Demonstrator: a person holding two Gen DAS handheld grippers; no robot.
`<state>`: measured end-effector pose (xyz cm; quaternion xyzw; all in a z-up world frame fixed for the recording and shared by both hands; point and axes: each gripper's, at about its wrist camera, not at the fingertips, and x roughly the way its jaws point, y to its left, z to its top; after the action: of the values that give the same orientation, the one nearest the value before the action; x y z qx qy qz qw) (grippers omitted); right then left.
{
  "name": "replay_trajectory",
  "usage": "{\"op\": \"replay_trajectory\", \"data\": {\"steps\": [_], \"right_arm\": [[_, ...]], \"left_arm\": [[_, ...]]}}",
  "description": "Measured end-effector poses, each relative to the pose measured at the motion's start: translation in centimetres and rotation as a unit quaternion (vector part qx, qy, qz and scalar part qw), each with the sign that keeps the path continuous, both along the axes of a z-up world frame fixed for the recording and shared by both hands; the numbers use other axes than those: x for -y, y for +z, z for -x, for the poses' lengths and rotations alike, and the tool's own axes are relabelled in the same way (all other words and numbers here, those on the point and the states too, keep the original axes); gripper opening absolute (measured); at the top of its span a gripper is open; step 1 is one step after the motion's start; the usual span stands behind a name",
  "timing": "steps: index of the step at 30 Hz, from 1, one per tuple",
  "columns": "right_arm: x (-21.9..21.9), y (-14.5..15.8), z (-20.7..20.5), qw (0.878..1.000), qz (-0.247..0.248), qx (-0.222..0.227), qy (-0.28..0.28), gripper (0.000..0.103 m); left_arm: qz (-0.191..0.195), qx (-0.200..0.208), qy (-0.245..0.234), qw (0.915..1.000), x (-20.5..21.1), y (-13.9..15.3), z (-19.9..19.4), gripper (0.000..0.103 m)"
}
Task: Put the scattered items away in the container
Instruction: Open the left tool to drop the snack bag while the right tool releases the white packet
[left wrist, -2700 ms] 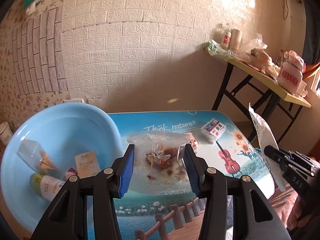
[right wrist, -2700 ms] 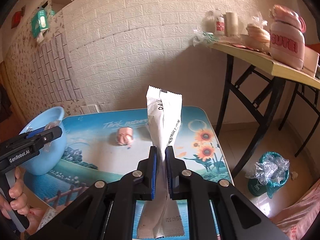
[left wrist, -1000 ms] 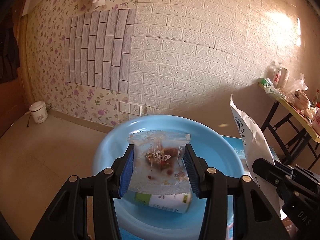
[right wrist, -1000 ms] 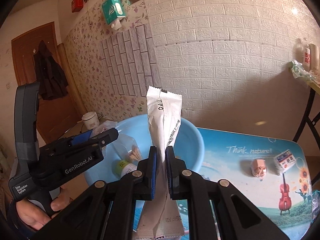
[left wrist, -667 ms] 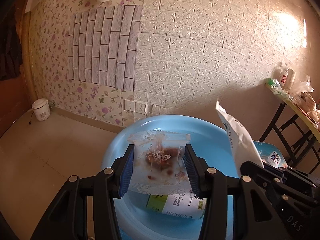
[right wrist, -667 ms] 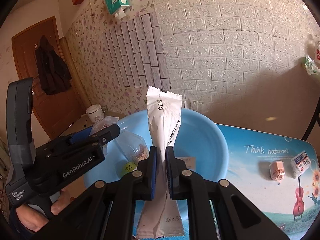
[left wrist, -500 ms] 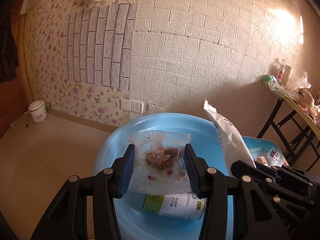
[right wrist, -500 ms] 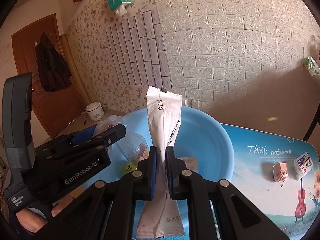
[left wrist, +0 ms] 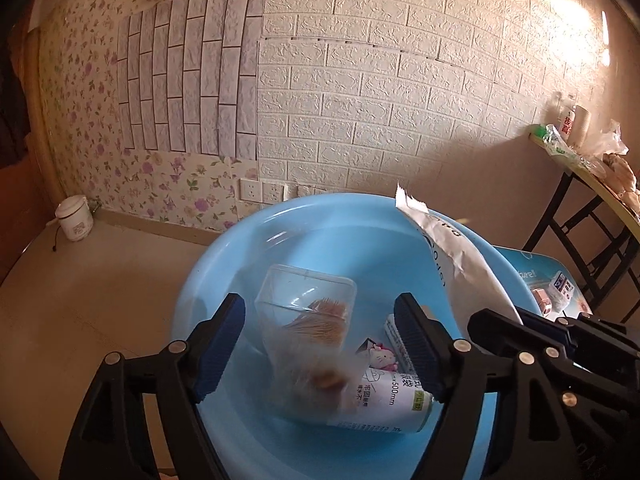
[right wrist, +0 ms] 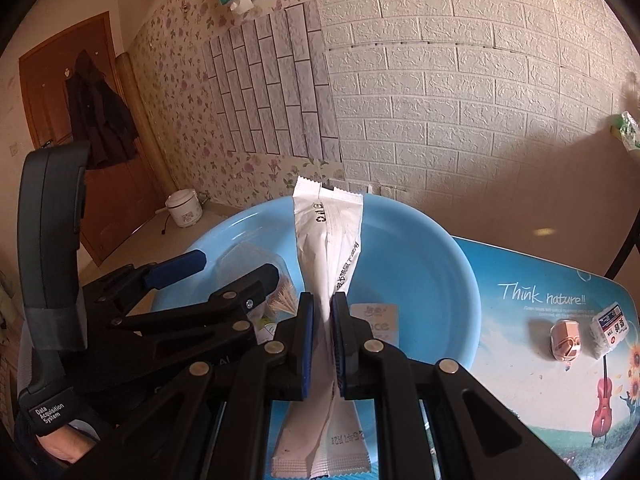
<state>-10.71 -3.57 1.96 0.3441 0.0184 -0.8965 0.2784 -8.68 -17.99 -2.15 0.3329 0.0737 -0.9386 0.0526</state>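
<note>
My left gripper [left wrist: 318, 340] is open over the light blue basin [left wrist: 224, 264]. The clear snack packet [left wrist: 312, 380] is blurred just below the jaws, falling into the basin. In the basin lie a clear toothpick box [left wrist: 308, 304], a white tube [left wrist: 384, 400] and a flat sachet [right wrist: 374, 320]. My right gripper [right wrist: 320, 344] is shut on a long white packet [right wrist: 328, 236], held upright over the basin's near rim [right wrist: 460, 264]; the packet also shows in the left wrist view [left wrist: 452, 252]. The left gripper [right wrist: 208, 272] shows in the right wrist view, left of the packet.
The basin stands at the left end of a picture-printed table [right wrist: 560, 400]. A small pink item [right wrist: 565, 342] and a small white printed packet [right wrist: 610, 328] lie on the table to the right. A rice cooker [left wrist: 74, 218] sits on the floor by the wall.
My left gripper has opened and let go of the clear snack packet, which drops into the basin. My right gripper with the white packet has moved closer over the basin.
</note>
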Motion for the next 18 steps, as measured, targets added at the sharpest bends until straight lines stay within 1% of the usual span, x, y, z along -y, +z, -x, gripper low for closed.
{"op": "replay_trajectory", "data": {"steps": [2,7,15,17,18], "right_arm": [[0.2,-0.1,0.1,1.000,-0.002,0.002,0.000,0.010],[0.6,-0.2,-0.1,1.000,-0.004,0.001,0.003,0.010],[0.9,-0.4,0.8,1.000,-0.003,0.004,-0.001,0.010],[1.1,-0.4,0.8,1.000,-0.001,0.005,0.007,0.011],[1.3,-0.4,0.8,1.000,-0.004,0.005,0.013,0.014]], "left_arm": [[-0.002,-0.001,0.002,1.0000,0.3,-0.1,0.0,0.080],[-0.003,-0.005,0.006,1.0000,0.6,-0.1,-0.4,0.080],[-0.016,-0.019,0.011,0.9996,1.7,0.5,-1.1,0.080],[-0.019,-0.020,0.013,0.9995,2.0,0.5,-1.1,0.080],[-0.017,-0.018,0.019,0.9995,2.2,0.5,-1.1,0.080]]}}
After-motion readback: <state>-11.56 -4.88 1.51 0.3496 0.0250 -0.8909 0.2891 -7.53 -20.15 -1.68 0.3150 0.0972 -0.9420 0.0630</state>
